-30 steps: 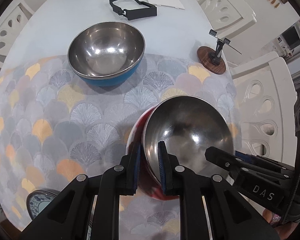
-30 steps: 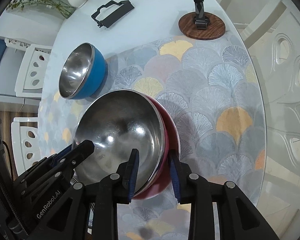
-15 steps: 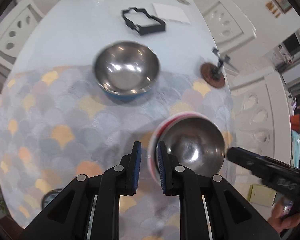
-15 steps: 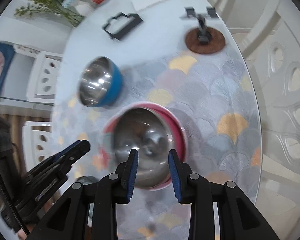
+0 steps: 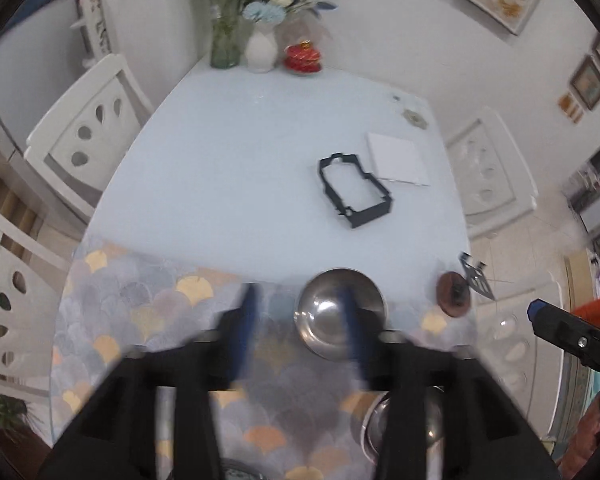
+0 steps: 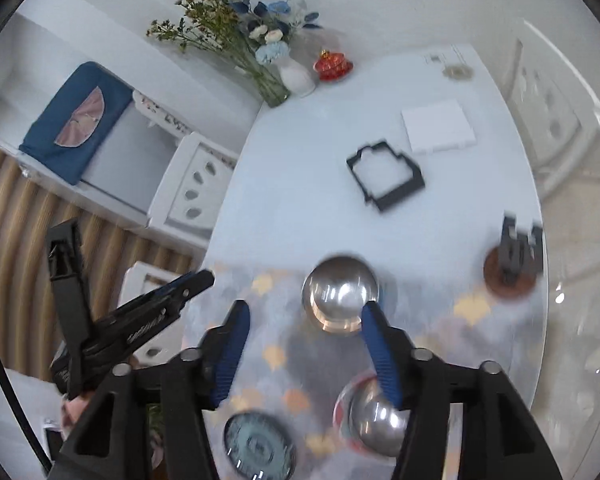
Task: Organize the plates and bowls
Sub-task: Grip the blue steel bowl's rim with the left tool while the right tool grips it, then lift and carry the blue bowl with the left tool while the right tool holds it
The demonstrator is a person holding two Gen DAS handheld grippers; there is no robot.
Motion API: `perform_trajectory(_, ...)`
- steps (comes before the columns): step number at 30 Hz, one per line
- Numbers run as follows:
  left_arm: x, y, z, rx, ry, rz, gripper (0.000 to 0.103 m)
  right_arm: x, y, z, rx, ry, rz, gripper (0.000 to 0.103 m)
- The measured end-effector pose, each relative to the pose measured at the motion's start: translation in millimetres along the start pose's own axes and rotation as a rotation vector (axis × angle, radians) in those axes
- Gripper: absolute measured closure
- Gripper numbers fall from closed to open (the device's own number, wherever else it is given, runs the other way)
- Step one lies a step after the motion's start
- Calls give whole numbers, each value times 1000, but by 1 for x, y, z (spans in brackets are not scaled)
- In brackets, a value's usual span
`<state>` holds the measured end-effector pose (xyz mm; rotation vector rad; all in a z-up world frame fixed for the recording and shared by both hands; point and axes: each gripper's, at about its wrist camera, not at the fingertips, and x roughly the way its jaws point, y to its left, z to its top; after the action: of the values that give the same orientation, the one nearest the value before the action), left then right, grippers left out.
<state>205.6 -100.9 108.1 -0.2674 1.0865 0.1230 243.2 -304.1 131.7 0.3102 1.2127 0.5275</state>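
Red-rimmed steel bowl low centre on scallop-patterned mat, second steel bowl at mid-frame, patterned plate bottom, both grippers just opened, empty, pale table, flowers above, white chairs around.

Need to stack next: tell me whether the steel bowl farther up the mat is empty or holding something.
Empty. The far steel bowl shows only bare, shiny metal inside, in both wrist views; nothing sits in it.

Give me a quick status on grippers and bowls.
Left gripper and right gripper just opened, empty. Red bowl and blue bowl on mat. Nothing blocking.
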Motion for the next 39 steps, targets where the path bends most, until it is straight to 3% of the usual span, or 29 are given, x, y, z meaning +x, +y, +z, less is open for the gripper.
perform_trajectory(2,24,10,-1,-41,39,-20,19,28,-6,5,29,40,-5,47)
perform_trajectory(8,101,20,-23,-49,200,-9,21,115,-46,-5,125,175,-70,47)
perform_trajectory(14,164,24,-41,-75,324,-29,27,169,-81,-14,182,260,-102,47)
perform_trajectory(26,208,16,-48,-35,363,-23,31,228,-96,-15,179,351,-115,47)
perform_trajectory(31,209,16,-47,-24,338,-24,33,234,-97,-15,162,345,-131,48)
perform_trajectory(34,208,14,-46,-10,319,-30,39,234,-97,-14,156,334,-159,59)
perform_trajectory(36,205,11,-46,-7,308,-53,58,233,-99,-15,158,327,-172,65)
perform_trajectory(39,203,6,-46,-14,305,-97,77,232,-100,-15,165,330,-151,80)
